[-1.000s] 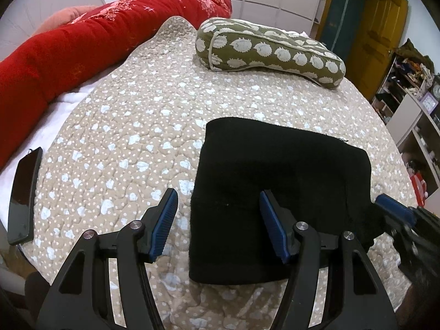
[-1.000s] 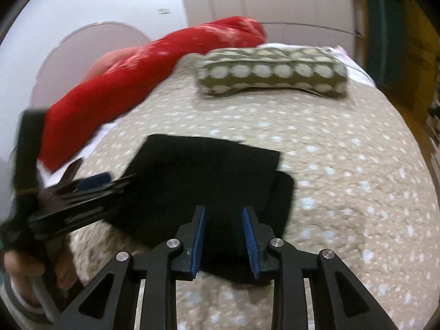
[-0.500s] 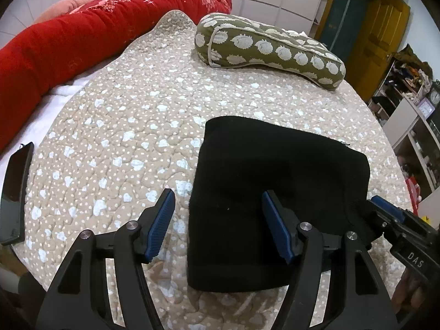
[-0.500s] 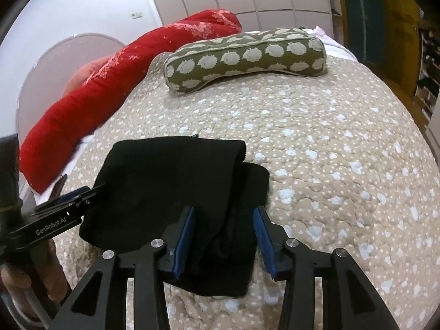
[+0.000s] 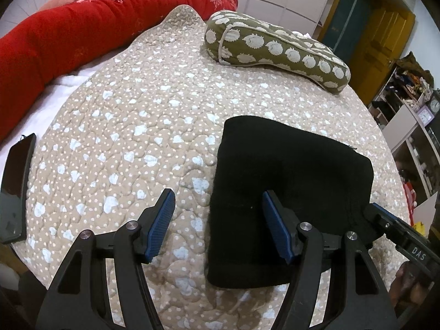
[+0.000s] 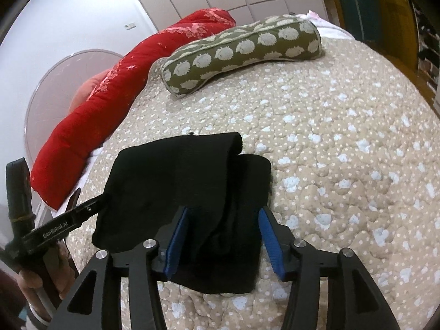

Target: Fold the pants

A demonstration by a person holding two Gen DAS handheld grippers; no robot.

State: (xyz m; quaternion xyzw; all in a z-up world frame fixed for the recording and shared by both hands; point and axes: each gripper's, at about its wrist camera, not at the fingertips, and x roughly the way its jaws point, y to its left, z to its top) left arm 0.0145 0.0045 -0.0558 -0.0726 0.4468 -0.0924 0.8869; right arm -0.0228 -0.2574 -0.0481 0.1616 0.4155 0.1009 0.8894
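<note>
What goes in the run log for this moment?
pants: folded, on bedspread | left gripper: open, empty | right gripper: open, over pants

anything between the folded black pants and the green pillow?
Nothing. Only bare quilt lies between the black pants and the green pillow. Both wrist views show this stretch, the left more clearly.

The left claw (image 5: 217,225) gapes wide over the bed (image 5: 154,115), straddling the folded black pants' (image 5: 288,181) left edge.
</note>
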